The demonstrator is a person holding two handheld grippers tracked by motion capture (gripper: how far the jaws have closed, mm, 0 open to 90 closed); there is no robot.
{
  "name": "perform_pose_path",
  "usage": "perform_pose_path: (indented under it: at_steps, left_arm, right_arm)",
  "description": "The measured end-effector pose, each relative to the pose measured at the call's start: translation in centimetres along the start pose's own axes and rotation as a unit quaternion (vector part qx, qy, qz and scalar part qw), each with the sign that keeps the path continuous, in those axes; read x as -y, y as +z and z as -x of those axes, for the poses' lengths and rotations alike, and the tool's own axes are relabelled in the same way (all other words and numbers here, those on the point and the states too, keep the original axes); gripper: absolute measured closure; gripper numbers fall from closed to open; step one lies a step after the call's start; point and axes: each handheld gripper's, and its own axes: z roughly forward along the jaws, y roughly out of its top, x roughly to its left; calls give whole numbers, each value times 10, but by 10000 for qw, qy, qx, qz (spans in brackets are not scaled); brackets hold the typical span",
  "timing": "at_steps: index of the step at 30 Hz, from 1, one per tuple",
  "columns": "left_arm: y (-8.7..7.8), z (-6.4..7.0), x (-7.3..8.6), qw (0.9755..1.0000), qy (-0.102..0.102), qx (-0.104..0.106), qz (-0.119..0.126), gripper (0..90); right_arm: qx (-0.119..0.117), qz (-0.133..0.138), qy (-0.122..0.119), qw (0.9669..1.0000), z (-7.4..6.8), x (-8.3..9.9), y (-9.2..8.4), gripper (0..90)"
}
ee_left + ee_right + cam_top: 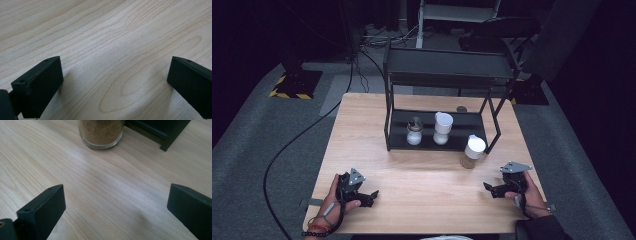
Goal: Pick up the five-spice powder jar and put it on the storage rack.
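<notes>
The left tongs [371,194] rest low over the near left part of the pale wooden worktop [422,175], held in the person's left hand [337,192], and their two black jaws stand wide apart with nothing between them. In the left gripper view those tongs [115,82] look down on bare wood grain, each jaw casting a soft shadow on the boards.

The right tongs [488,187] sit over the near right part of the worktop, held in the person's right hand [527,192], and they too are spread wide and hold nothing. A grey three-cornered plate tops each gripper.

Ahead of the right tongs and a little toward the middle stands a clear glass jar with a white lid and brown powder inside [473,151], upright on the worktop and well apart from both jaws. In the right gripper view the right tongs [116,205] point at it: the jar's [101,132] rounded glass base and brown contents show at the top, straight beyond the gap between the jaws.

Just behind the jar rises a black metal two-tier shelf rack [439,75], its front right leg just beside the jar. On the rack's lower tier, farther from the tongs, stand a small clear shaker with a dark top and white contents [414,132] and, beside it, a white jar with its white cap flipped open [442,127]. Beyond the worktop lies grey carpet [257,130] with black cables trailing across it.
</notes>
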Motion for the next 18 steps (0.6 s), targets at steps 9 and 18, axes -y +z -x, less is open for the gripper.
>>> perform_pose_path:
  at_steps: [9, 18]
  left_arm:
    - [0, 0, 0, 10000, 1, -2, 0, 4]
    - [0, 0, 0, 10000, 0, 0, 0, 4]
  right_arm:
    - [71, 1, -61, 10000, -4, -11, -4, 16]
    - [140, -63, -65, 9999, -8, -23, -6, 16]
